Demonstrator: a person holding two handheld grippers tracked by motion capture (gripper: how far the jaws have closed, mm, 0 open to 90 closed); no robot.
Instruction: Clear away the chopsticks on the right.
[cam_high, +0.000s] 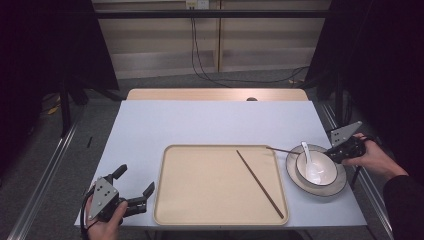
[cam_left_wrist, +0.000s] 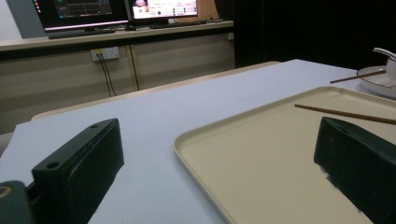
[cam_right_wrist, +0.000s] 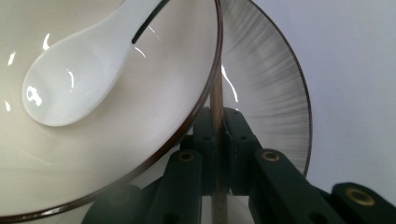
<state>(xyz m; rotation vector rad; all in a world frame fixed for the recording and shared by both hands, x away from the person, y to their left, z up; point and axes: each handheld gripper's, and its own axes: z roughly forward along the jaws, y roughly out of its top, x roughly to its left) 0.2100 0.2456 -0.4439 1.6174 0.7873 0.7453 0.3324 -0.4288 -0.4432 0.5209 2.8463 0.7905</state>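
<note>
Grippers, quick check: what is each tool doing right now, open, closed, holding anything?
Left tool: open, holding nothing, beside the tray.
Right tool: closed on a chopstick at the bowl rim.

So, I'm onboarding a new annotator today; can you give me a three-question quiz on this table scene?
1. True or false: both chopsticks lie on the tray.
2. Multiple choice: the white spoon sits A) on the tray, B) in the bowl, C) on the bare table.
3. Short answer: what does the right claw pinch, and how do the left claw's jaws stand?

Key:
1. False. One chopstick lies on the tray; the other chopstick is at the plate under the bowl.
2. B.
3. The right claw is shut on the second chopstick, beside the bowl's rim; the left claw is open, holding nothing.
</note>
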